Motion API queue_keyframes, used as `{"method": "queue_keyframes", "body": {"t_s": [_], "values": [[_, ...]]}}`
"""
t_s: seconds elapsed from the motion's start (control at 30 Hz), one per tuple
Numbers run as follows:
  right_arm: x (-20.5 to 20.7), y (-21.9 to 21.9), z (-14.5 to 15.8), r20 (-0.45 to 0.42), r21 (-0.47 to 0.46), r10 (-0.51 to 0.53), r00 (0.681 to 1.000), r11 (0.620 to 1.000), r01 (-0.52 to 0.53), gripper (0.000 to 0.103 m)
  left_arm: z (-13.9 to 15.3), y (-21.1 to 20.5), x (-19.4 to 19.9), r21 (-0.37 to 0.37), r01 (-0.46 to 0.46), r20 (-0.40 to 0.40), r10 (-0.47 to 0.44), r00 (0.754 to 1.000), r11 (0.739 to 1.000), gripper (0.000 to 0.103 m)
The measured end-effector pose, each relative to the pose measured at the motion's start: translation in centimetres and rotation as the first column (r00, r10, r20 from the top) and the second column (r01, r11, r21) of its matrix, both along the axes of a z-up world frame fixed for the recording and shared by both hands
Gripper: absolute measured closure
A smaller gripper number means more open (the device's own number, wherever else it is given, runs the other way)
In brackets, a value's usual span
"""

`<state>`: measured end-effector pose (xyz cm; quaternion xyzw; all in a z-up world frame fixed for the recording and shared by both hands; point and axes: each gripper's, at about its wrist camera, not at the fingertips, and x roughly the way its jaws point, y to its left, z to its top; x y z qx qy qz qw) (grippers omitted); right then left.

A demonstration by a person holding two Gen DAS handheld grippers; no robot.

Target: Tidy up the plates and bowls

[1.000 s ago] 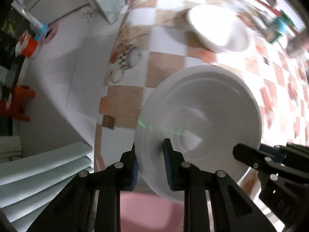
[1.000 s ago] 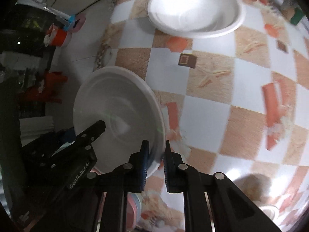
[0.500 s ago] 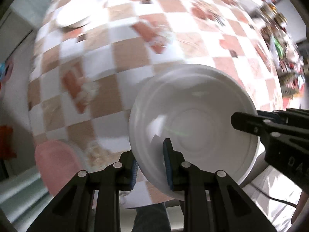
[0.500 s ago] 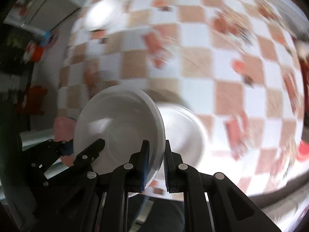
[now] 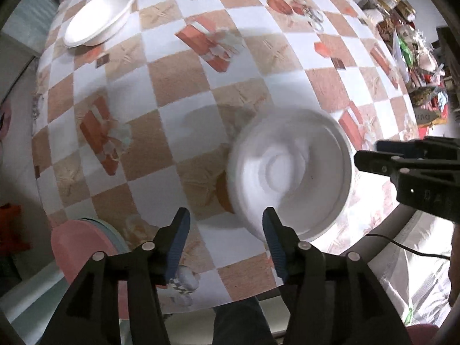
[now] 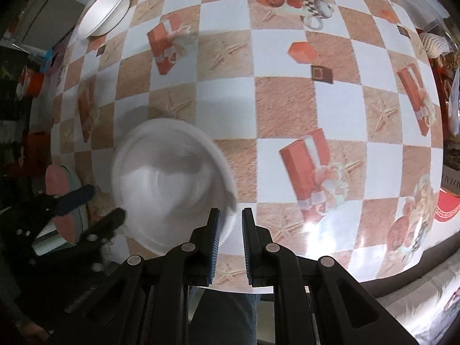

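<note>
Right gripper point(image 6: 231, 224) sitting near bottom centre, jaws parted narrowly, nothing between them. Blurred white bowl point(image 6: 169, 189) lying on checkered tablecloth point(image 6: 287, 109), just left of gripper's left finger. Left gripper point(image 6: 89, 210) showing at left, jaws spread, beside bowl's left rim. Second white bowl point(image 6: 105, 11) resting at far left. Pink lid point(image 6: 61, 201) at table's left edge.

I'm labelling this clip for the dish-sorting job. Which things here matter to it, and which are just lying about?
Job:
- near white bowl, blurred
- far white bowl
- left gripper, open
- right gripper

Lying about:
- pink stool
- clutter past the table edge
</note>
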<state>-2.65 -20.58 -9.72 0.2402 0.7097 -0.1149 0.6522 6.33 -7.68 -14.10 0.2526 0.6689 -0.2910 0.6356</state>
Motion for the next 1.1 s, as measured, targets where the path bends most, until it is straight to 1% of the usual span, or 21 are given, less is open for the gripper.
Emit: {"method": "queue_keyframes", "body": {"t_s": [0.03,0.07,0.1,0.23,0.33,0.47,0.67,0.73,0.8,0.87,1.0,1.1], "values": [[0.1,-0.4,0.2,0.005,-0.006,-0.003,1.000,1.000,0.003,0.053,0.3,0.3,0.5,0.000,-0.011,0.008,0.011,1.000,1.000,0.043],[0.2,-0.7,0.4,0.013,-0.010,-0.005,1.000,1.000,0.005,0.030,0.6,0.6,1.2,0.002,-0.025,0.023,0.025,0.999,1.000,0.043],[0.5,-1.0,0.8,0.028,-0.017,-0.002,1.000,1.000,0.003,0.027,0.8,0.7,1.8,0.004,-0.040,0.033,0.040,0.999,0.999,0.042],[2.1,-2.3,1.4,0.053,-0.027,0.004,0.999,1.000,-0.003,0.027,1.7,1.2,5.1,0.004,-0.120,0.059,0.120,0.991,0.993,0.042],[3.9,-2.9,1.9,0.077,-0.027,0.008,0.997,1.000,-0.006,0.027,2.4,1.6,7.4,-0.008,-0.178,0.089,0.178,0.980,0.984,0.038],[6.3,-3.0,2.4,0.099,-0.030,0.036,0.994,0.999,-0.033,0.027,3.0,1.4,9.5,-0.015,-0.231,0.112,0.231,0.966,0.973,0.038],[11.1,-2.9,3.4,0.133,-0.039,0.099,0.986,0.995,-0.095,0.027,4.2,2.0,14.6,-0.048,-0.325,0.161,0.329,0.931,0.944,0.038],[13.1,-2.7,3.8,0.146,-0.039,0.118,0.982,0.993,-0.114,0.027,4.3,2.3,16.5,-0.051,-0.365,0.177,0.368,0.913,0.929,0.038],[15.4,-2.5,4.1,0.159,-0.032,0.129,0.979,0.992,-0.126,0.027,4.1,2.5,18.6,-0.053,-0.405,0.178,0.407,0.896,0.913,0.038],[17.3,-2.3,4.0,0.167,-0.029,0.136,0.977,0.991,-0.133,0.027,3.8,2.6,20.4,-0.048,-0.428,0.191,0.429,0.883,0.902,0.038],[21.6,-1.9,3.5,0.178,-0.016,0.142,0.974,0.990,-0.141,0.027,2.8,2.6,23.6,-0.036,-0.457,0.210,0.454,0.866,0.889,0.038],[24.1,-1.4,2.8,0.177,-0.028,0.155,0.972,0.988,-0.152,0.027,1.8,2.6,25.7,-0.033,-0.483,0.215,0.478,0.851,0.875,0.038]]}}
